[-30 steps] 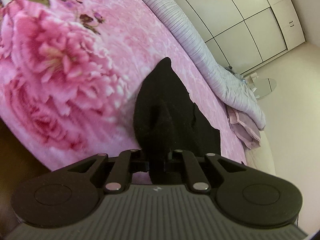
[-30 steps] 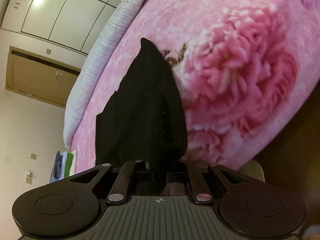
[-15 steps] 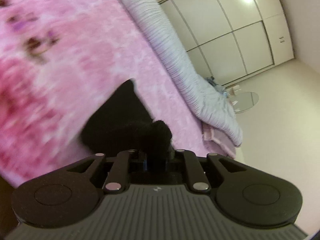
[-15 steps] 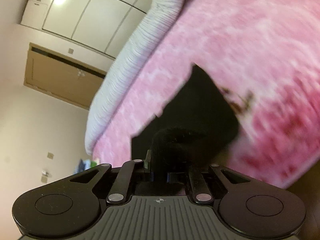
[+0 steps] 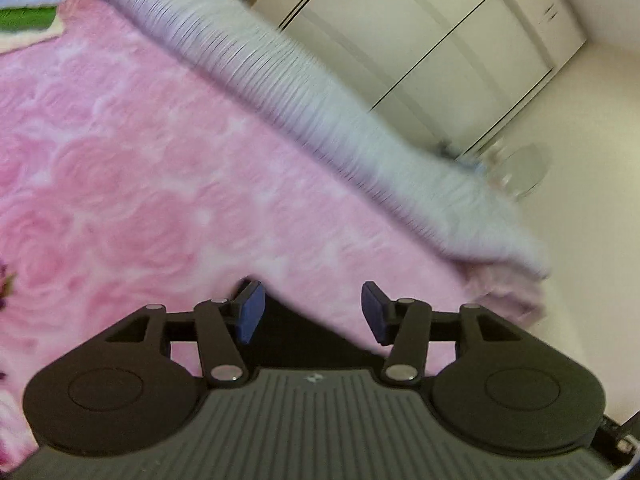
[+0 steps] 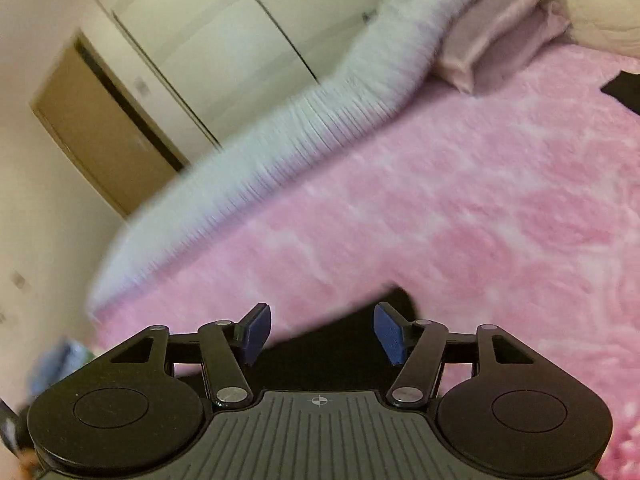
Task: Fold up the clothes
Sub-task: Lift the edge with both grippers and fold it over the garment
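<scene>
Pink floral blanket (image 5: pixel 168 184) under black garment (image 6: pixel 340 344); both hand-held grippers opening, empty.

A pink floral blanket (image 5: pixel 168 184) covers the bed — a ribbed grey bolster (image 6: pixel 280 140) (blurred, perhaps a duvet) edges it.

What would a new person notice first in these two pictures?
The pink flowered blanket fills most of both views, with a long pale ribbed bolster along its far edge. Low in each view, the left gripper and right gripper are opening over the black garment, gripping nothing.
</scene>
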`<state>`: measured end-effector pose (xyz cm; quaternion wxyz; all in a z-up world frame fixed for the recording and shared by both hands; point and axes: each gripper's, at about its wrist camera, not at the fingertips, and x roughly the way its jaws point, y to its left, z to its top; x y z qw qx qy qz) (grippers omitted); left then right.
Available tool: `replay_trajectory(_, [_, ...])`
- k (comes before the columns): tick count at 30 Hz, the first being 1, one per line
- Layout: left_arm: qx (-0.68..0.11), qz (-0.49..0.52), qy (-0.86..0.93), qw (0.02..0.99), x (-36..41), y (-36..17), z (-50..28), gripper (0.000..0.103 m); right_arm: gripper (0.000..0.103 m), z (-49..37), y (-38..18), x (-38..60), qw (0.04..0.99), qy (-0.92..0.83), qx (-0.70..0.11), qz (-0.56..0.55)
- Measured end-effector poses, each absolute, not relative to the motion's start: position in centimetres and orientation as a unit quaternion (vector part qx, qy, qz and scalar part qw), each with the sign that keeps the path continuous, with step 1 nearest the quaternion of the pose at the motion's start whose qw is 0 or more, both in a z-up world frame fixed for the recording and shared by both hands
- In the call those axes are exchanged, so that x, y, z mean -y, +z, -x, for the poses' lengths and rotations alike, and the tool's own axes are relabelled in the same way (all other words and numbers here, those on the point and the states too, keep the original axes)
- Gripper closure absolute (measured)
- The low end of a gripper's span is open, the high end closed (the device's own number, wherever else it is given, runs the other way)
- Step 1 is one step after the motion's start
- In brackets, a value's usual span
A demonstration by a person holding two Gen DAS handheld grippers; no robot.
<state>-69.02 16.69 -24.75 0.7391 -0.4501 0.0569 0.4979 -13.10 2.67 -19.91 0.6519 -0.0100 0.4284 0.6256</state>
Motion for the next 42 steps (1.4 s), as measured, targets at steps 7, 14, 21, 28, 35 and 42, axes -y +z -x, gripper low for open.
replay_trajectory(7, [-0.086, 0.475, 0.493, 0.724, -20.1, -29.6, 68.6, 0.055, 0.042, 12.1, -26.2, -6.4, 0.65, 0.609, -0.446, 0.086])
replay_trajectory(14, [-0.101, 0.47, 0.491, 0.727, -23.5, -32.1, 66.5, 0.055, 0.042, 10.6, -29.3, -10.3, 0.652, 0.613, -0.437, 0.094])
replay_trajectory(21, [-0.159, 0.414, 0.482, 0.756, -24.5, -33.1, 63.7, 0.095, 0.096, 12.3, -30.9, -12.2, 0.658, 0.622, -0.404, 0.133])
replay_trajectory(28, [-0.121, 0.363, 0.494, 0.781, -23.9, -31.9, 63.8, 0.097, 0.097, 13.3, -28.0, -10.0, 0.689, 0.634, -0.332, 0.114])
replay_trajectory(35, [-0.162, 0.375, 0.513, 0.755, -26.0, -34.4, 62.6, 0.094, 0.095, 12.4, -32.1, -12.6, 0.703, 0.579, -0.39, 0.136])
replay_trajectory(42, [-0.154, 0.321, 0.551, 0.755, -24.3, -30.7, 62.8, 0.091, 0.068, 12.7, -29.1, -12.0, 0.733, 0.554, -0.374, 0.126])
